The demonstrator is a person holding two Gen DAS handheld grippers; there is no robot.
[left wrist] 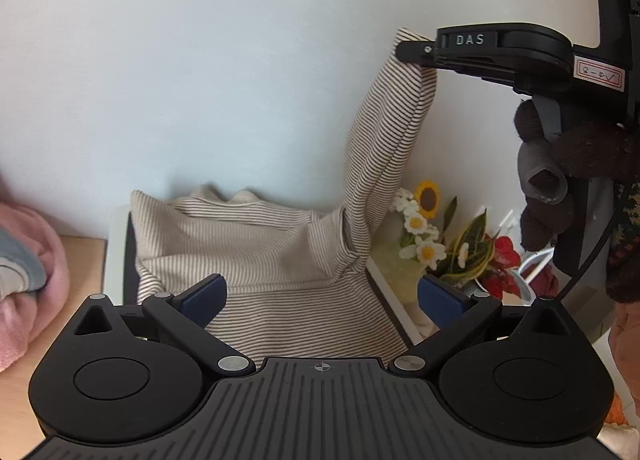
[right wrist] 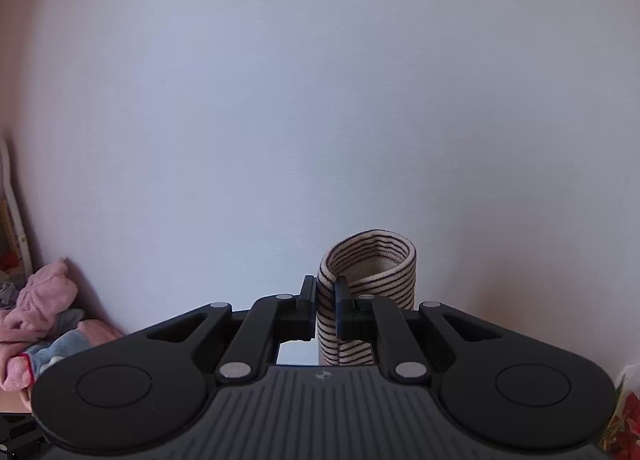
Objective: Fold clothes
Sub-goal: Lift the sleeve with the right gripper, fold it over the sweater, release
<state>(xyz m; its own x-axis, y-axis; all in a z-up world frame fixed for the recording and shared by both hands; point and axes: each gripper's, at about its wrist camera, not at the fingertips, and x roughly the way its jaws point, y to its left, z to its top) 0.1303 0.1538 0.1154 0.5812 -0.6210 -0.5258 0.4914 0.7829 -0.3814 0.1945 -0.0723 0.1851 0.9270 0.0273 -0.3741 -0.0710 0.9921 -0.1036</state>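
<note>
A cream shirt with thin dark stripes [left wrist: 260, 252] lies bunched on a dark board in the left wrist view. One sleeve [left wrist: 388, 132] rises steeply to the upper right. My right gripper [left wrist: 416, 54] holds it there, shut on the cuff, high against the wall. In the right wrist view the striped cuff [right wrist: 372, 272] curls up between the shut pads of the right gripper [right wrist: 324, 302]. My left gripper [left wrist: 322, 296] stands open low over the shirt's body, its blue pads wide apart with nothing between them.
A pink fleece garment [left wrist: 24, 284] with a grey piece lies on the wooden table at the left; the pink garment [right wrist: 44, 320] also shows at the lower left. Artificial flowers [left wrist: 440, 236] in a pot stand right of the board. A pale wall fills the background.
</note>
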